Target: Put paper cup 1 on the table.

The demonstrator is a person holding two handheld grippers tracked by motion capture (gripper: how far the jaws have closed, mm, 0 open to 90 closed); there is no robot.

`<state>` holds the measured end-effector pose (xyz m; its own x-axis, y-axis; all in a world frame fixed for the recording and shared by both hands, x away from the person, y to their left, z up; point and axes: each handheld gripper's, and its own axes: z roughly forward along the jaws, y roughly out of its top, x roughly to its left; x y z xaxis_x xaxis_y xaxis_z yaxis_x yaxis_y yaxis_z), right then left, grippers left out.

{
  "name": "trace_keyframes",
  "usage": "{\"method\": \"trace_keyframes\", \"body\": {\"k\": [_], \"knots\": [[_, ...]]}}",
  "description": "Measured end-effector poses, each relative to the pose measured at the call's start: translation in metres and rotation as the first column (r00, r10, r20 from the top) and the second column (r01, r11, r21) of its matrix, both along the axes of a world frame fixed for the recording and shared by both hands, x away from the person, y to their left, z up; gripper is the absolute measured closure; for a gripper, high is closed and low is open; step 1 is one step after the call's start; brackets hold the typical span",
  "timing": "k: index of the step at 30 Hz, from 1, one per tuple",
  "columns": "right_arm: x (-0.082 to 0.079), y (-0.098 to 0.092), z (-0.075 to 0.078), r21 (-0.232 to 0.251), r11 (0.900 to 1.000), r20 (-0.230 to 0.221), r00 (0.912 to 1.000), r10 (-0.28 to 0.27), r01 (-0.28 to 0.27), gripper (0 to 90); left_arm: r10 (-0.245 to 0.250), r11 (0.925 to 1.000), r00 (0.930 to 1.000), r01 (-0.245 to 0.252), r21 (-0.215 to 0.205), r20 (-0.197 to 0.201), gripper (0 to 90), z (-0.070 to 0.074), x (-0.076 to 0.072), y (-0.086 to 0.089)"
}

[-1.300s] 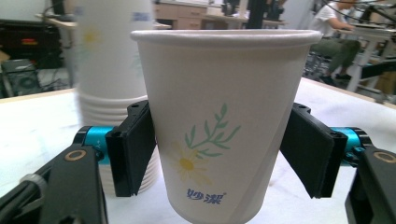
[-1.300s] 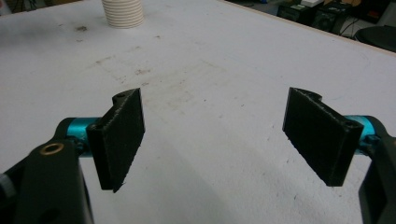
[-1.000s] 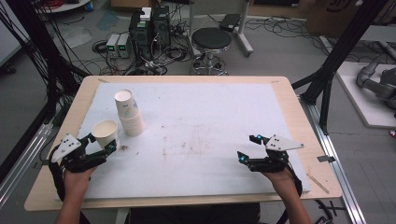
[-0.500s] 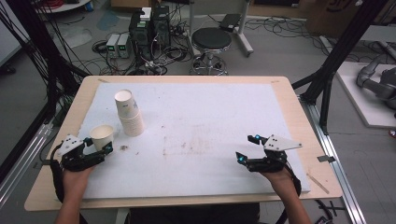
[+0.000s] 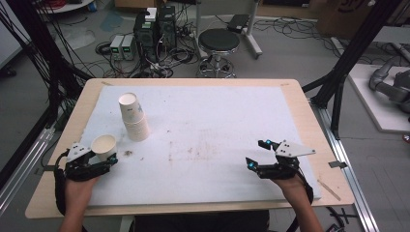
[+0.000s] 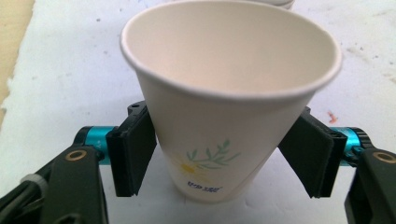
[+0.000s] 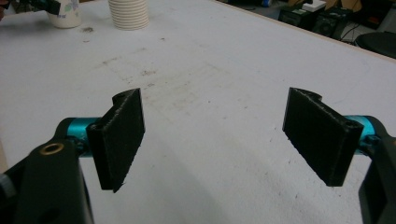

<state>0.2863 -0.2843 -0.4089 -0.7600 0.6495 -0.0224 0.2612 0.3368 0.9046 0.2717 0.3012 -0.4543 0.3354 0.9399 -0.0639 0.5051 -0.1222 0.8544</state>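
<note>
One paper cup (image 6: pixel 224 100), empty, light, thin-walled and easily crushed, sits near the table's (image 5: pixel 300 104) left front edge, clamped mid-wall by the left gripper (image 5: pixel 96 162); gentle squeeze advised. Right gripper (image 5: pixel 263 157) gapes, holding nothing.

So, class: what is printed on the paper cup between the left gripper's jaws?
A green sprig and yellow flower on the paper cup, clearest in the left gripper view.

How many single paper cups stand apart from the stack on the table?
1. The single paper cup stands near the table's left front, held between the jaws of the left claw. The stack of cups stands behind it; its number cannot be counted.
</note>
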Motion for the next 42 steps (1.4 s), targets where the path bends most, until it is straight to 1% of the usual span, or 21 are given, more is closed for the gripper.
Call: {"method": "trace_keyframes", "body": {"k": [3, 5, 8, 10, 17, 18, 19, 21, 22, 23, 24, 25, 26, 27, 30, 31, 34, 35, 37, 38, 42], "knots": [[0.0, -0.001, 0.0, 0.001, 1.0, 0.006, 1.0, 0.002, -0.002, 21.3, 0.005, 0.9999, 0.9998, -0.005, 0.015, -0.021, 21.2, -0.001, -0.001, 0.0], [0.001, -0.001, 0.0, 0.0, 1.0, 0.004, 1.0, -0.001, 0.001, 21.4, 0.022, 0.9996, 0.9998, -0.022, 0.015, 0.0, 20.8, 0.002, -0.003, 0.001], [0.001, -0.001, 0.0, 0.001, 1.0, 0.004, 1.0, -0.002, 0.002, 21.4, 0.044, 0.9989, 0.9983, -0.044, -0.017, 0.039, 17.8, 0.009, -0.008, 0.004], [0.0, -0.001, 0.0, 0.001, 1.0, 0.0, 1.0, -0.004, 0.004, 21.4, 0.026, 0.9985, 0.9972, -0.022, -0.05, 0.07, 16.3, 0.014, -0.013, 0.007], [0.0, -0.002, 0.0, 0.0, 1.0, 0.002, 0.9999, -0.01, 0.01, 21.4, 0.011, 0.9967, 0.9932, -0.001, -0.082, 0.116, 14.4, 0.026, -0.023, 0.011], [0.0, -0.002, 0.001, 0.003, 1.0, -0.001, 0.9999, -0.013, 0.013, 21.4, 0.016, 0.9976, 0.9874, -0.006, -0.07, 0.158, 14.5, 0.034, -0.027, 0.01], [0.0, -0.002, 0.001, 0.003, 1.0, -0.001, 0.9999, -0.013, 0.013, 21.4, 0.016, 0.9976, 0.9874, -0.006, -0.07, 0.158, 14.5, 0.034, -0.027, 0.01], [0.001, -0.003, 0.001, 0.002, 1.0, 0.002, 0.9999, -0.011, 0.011, 21.4, 0.017, 0.9971, 0.9784, -0.002, -0.076, 0.206, 14.4, 0.042, -0.029, 0.008], [0.001, -0.003, 0.001, 0.003, 1.0, 0.002, 0.9999, -0.014, 0.014, 21.4, -0.009, 0.9952, 0.9622, 0.035, -0.091, 0.272, 14.4, 0.046, -0.03, 0.003], [0.001, -0.003, 0.001, 0.003, 1.0, 0.003, 0.9999, -0.017, 0.017, 21.4, -0.009, 0.9952, 0.9622, 0.035, -0.091, 0.272, 14.5, 0.046, -0.03, 0.003], [0.001, -0.003, 0.001, 0.003, 1.0, 0.008, 0.9998, -0.021, 0.021, 21.4, -0.058, 0.9861, 0.9411, 0.106, -0.128, 0.333, 14.5, 0.046, -0.028, -0.004], [0.001, -0.003, 0.002, -0.004, 1.0, 0.01, 0.9995, -0.03, 0.03, 21.4, -0.074, 0.9792, 0.9336, 0.135, -0.151, 0.35, 14.4, 0.046, -0.025, -0.007], [0.001, -0.003, 0.002, -0.004, 1.0, 0.01, 0.9995, -0.03, 0.03, 21.4, -0.074, 0.9792, 0.9336, 0.135, -0.151, 0.35, 14.5, 0.046, -0.025, -0.007], [0.001, -0.003, 0.002, -0.031, 0.998, 0.021, 0.9983, -0.054, 0.055, 21.4, -0.103, 0.9623, 0.9259, 0.185, -0.199, 0.363, 14.5, 0.046, -0.02, -0.015], [0.001, -0.003, 0.003, -0.03, 0.998, 0.025, 0.9981, -0.056, 0.056, 21.3, -0.144, 0.9384, 0.9113, 0.249, -0.24, 0.386, 14.6, 0.046, -0.011, -0.028], [0.001, -0.003, 0.003, -0.03, 0.998, 0.025, 0.9981, -0.056, 0.056, 21.3, -0.144, 0.9384, 0.9113, 0.249, -0.24, 0.386, 14.6, 0.046, -0.011, -0.028], [0.002, -0.004, 0.003, -0.023, 0.998, 0.025, 0.998, -0.058, 0.059, 21.4, -0.242, 0.9135, 0.8885, 0.344, -0.217, 0.39, 14.6, 0.046, 0.0, -0.048], [0.002, -0.004, 0.003, -0.018, 0.998, 0.018, 0.9979, -0.061, 0.062, 21.4, -0.242, 0.9135, 0.8885, 0.344, -0.217, 0.39, 14.8, 0.046, 0.0, -0.048], [0.002, -0.004, 0.003, -0.016, 0.998, 0.015, 0.998, -0.061, 0.061, 21.4, -0.281, 0.9057, 0.8747, 0.378, -0.192, 0.395, 14.8, 0.045, 0.004, -0.059], [0.003, -0.006, 0.002, -0.013, 0.998, 0.013, 0.9977, -0.066, 0.066, 21.4, -0.316, 0.8985, 0.8653, 0.405, -0.17, 0.389, 14.8, 0.044, 0.008, -0.067], [0.003, -0.009, 0.001, 0.0, 0.996, 0.007, 0.9963, -0.086, 0.086, 21.3, -0.335, 0.8956, 0.8647, 0.416, -0.159, 0.374, 14.9, 0.038, 0.01, -0.074]]}}
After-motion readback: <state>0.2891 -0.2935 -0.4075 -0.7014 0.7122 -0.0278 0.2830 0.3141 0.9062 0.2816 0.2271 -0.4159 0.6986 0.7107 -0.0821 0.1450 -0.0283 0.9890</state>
